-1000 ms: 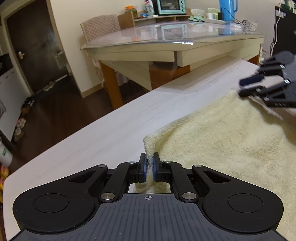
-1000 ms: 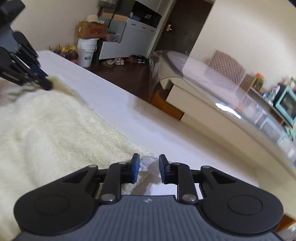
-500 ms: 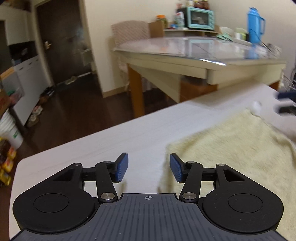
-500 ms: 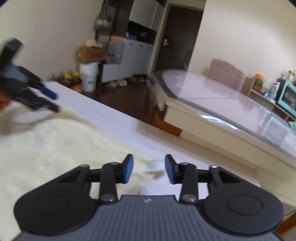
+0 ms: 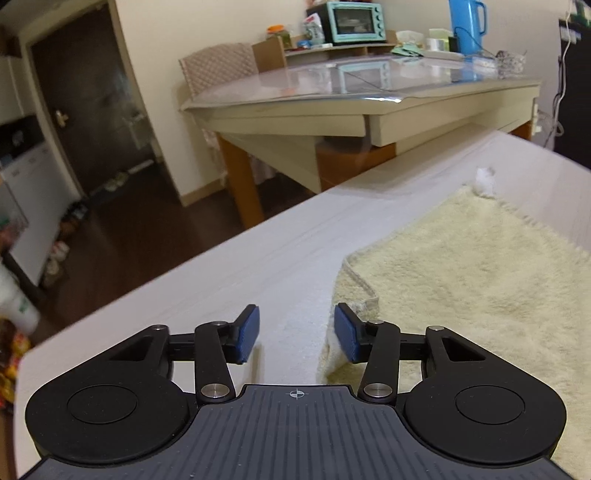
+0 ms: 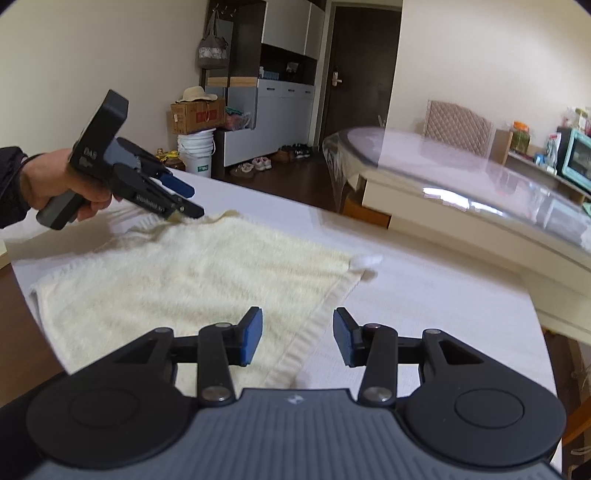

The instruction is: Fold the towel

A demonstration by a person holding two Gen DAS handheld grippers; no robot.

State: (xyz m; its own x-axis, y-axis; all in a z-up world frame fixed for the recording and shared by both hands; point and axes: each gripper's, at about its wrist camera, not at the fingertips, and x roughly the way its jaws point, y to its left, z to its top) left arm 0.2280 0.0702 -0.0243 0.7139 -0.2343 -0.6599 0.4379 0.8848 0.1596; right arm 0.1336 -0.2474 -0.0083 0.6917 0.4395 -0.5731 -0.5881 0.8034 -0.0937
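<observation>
A cream fluffy towel [image 5: 480, 280] lies spread flat on the white table [image 5: 236, 273]; it also shows in the right wrist view [image 6: 192, 280]. My left gripper [image 5: 297, 334] is open and empty, its right pad just beside the towel's near left corner. In the right wrist view the left gripper [image 6: 188, 201] hovers over the towel's far corner. My right gripper [image 6: 297, 338] is open and empty above the towel's right hem. A white tag [image 6: 364, 261] sticks out at the towel's far right corner; in the left wrist view the tag [image 5: 484, 181] lies at the far corner.
A glass-topped dining table [image 5: 362, 96] stands beyond the white table, with a chair [image 5: 218, 68], a teal oven [image 5: 354, 20] and a blue jug [image 5: 467, 26]. White cabinets [image 6: 277, 118], a bucket [image 6: 195, 151] and shoes [image 6: 258, 164] are across the dark floor.
Both grippers have opened and let go of the towel corners, then pulled back and up. The towel now lies flat on the table.
</observation>
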